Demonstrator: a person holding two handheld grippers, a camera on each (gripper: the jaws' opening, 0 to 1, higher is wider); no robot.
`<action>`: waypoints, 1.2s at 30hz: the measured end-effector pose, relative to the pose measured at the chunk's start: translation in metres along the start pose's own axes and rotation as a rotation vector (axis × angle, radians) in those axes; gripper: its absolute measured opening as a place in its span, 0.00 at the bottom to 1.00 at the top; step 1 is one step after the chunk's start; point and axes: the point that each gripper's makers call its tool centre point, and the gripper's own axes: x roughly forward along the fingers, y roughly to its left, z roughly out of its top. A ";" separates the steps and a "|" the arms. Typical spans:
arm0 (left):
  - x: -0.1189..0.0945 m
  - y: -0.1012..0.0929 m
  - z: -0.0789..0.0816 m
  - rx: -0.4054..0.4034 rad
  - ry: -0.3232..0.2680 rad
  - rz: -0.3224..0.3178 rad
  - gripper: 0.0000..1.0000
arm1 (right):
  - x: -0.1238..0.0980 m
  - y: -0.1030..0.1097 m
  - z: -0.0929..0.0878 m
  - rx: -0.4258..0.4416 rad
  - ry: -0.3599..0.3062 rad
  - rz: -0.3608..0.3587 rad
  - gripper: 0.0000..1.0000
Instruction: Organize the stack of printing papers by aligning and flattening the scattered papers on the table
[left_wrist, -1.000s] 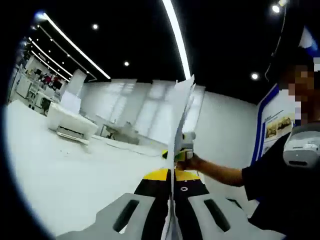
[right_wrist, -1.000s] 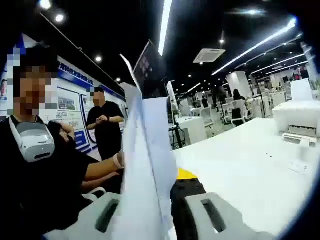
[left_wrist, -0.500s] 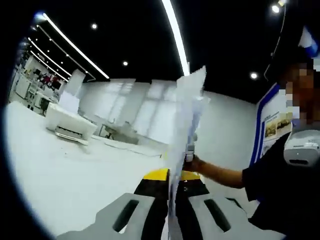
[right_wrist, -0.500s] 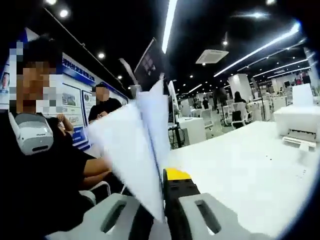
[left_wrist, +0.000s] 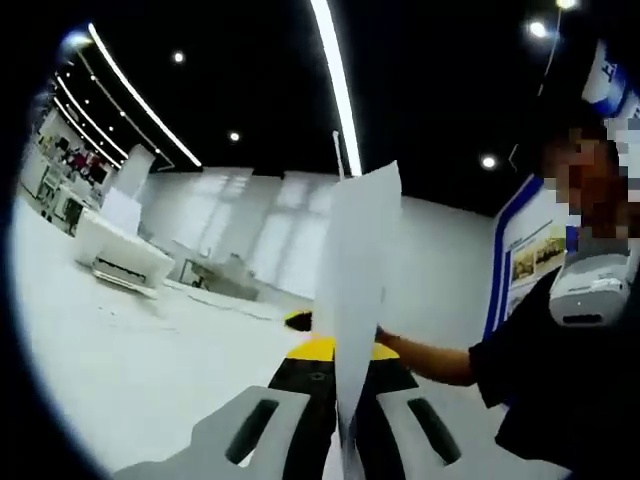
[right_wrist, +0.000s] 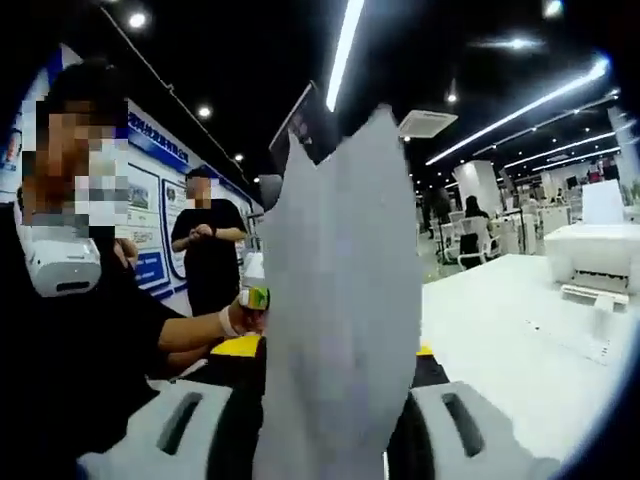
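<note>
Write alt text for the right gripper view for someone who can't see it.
White printing papers stand upright between the right gripper's jaws, hiding much of the scene. A white table with a printer lies to the right; a seated person is at left.

A dark ceiling carries long strip lights (left_wrist: 335, 80) and small spotlights. A white printer (right_wrist: 598, 262) sits at three o'clock on the white desk (right_wrist: 510, 340); a blue-trimmed wall (right_wrist: 150, 190) stands at nine o'clock.
</note>
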 end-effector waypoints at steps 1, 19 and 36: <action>0.000 -0.003 0.002 0.027 -0.003 -0.014 0.06 | -0.001 0.000 0.005 0.015 -0.010 -0.007 0.60; 0.016 -0.004 0.031 0.106 0.049 0.028 0.07 | 0.003 0.030 0.039 -0.139 0.043 0.055 0.00; 0.021 0.016 0.007 0.017 0.171 0.092 0.26 | -0.001 0.012 0.013 -0.050 0.020 0.069 0.18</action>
